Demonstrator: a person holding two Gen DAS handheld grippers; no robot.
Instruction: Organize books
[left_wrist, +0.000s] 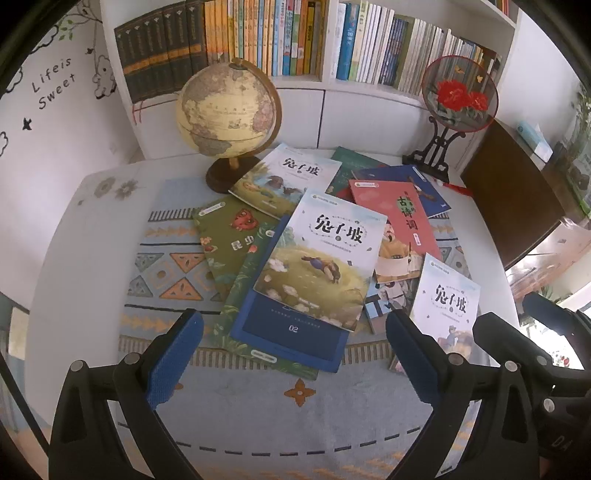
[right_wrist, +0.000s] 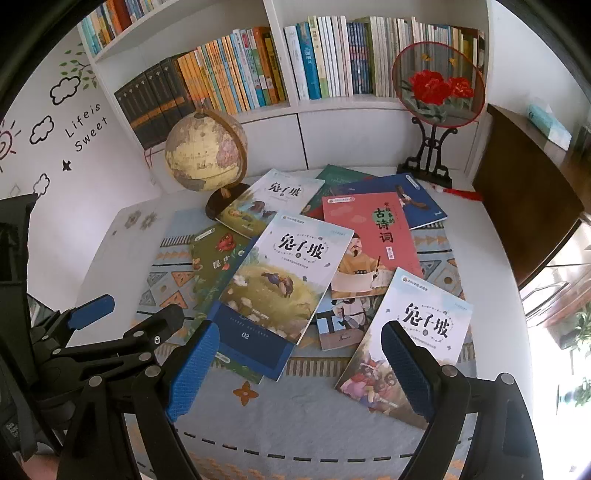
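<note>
Several thin books lie scattered and overlapping on a patterned mat. A white book with a meadow cover tops the middle pile, over a blue book marked 02. A red book lies right of it and a green one to the left. A second white book lies at the front right. My left gripper hovers open above the blue book. My right gripper hovers open beside it, holding nothing.
A globe stands at the back left of the white table, touching a third white book. A round red-flower fan on a dark stand sits back right. Full bookshelves rise behind. A dark wooden cabinet borders the right.
</note>
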